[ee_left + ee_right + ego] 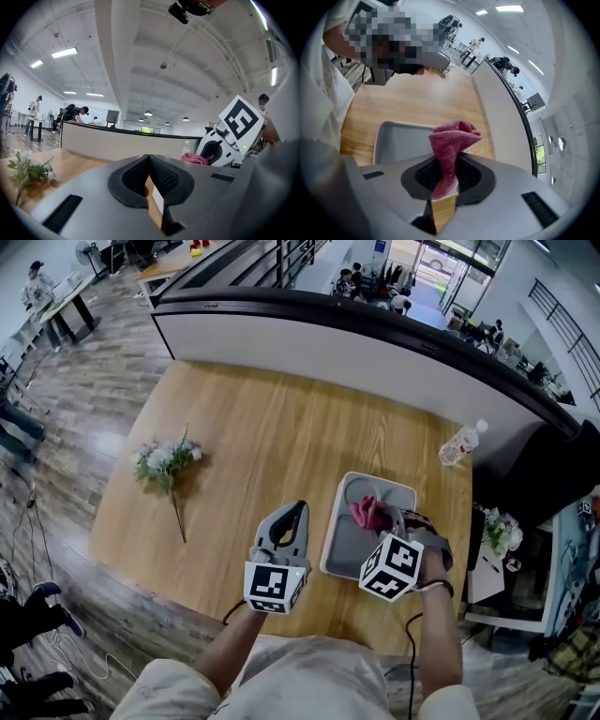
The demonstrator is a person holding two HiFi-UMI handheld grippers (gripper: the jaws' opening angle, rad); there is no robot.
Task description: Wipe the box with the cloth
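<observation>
A shallow grey box (339,540) lies on the wooden table, right of centre; its inside (398,143) fills the right gripper view. My right gripper (392,521) hovers over the box's near right part, shut on a pink cloth (369,513) that bunches up past the jaws (452,136). The left gripper (292,514) stands just left of the box with its jaws shut and nothing between them (149,161). From the left gripper view, the right gripper with the cloth (194,159) shows at the right.
A bunch of white flowers (166,463) lies on the table's left part. A plastic water bottle (462,443) stands at the far right corner. A curved white counter (375,343) runs behind the table. The table's right edge (469,549) is close to the box.
</observation>
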